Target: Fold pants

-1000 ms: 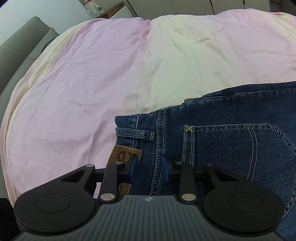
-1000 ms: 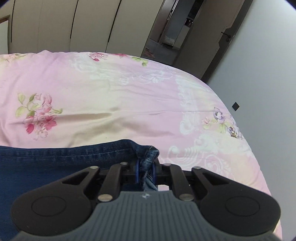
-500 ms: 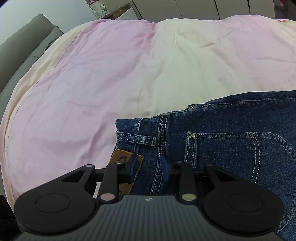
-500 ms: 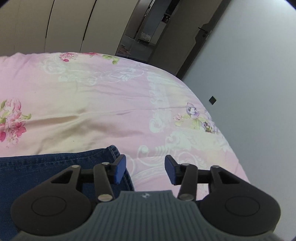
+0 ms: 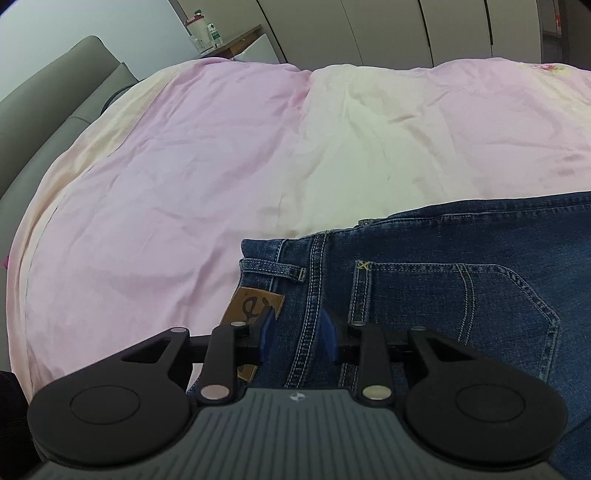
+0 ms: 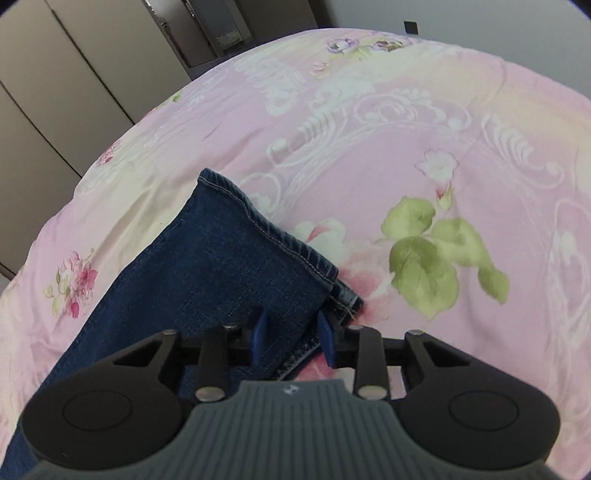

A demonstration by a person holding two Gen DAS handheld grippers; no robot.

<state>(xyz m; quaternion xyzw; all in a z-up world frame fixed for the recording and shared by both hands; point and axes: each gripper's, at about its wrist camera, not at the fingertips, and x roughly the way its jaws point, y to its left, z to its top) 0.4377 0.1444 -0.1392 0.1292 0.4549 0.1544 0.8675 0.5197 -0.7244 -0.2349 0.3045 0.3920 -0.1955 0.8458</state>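
Note:
Dark blue jeans [image 5: 424, 295] lie flat on the pink bed cover [image 5: 184, 184], waist end nearest me, with a brown leather patch [image 5: 255, 306] and a back pocket [image 5: 461, 302] showing. My left gripper [image 5: 298, 334] hovers open over the waistband, its blue pads either side of the centre seam without pinching it. In the right wrist view, the leg end [image 6: 229, 258] with its stitched hem [image 6: 273, 236] lies on the flowered cover [image 6: 406, 147]. My right gripper [image 6: 293, 336] is over the hem's near corner. Its jaws are closing with the leg's edge between them, and the pads are not pressing on it.
A grey padded headboard [image 5: 44, 92] runs along the bed's left side. A nightstand with bottles [image 5: 207, 33] stands behind it. Beige wardrobe doors [image 6: 55, 92] line the far wall. The bed's edge curves away at the right wrist view's top right.
The right gripper let go of the hem it pinched, opened wide, then rolled and moved over the leg end, with its jaws narrowing. The left gripper drew back slightly, showing more of the leather patch.

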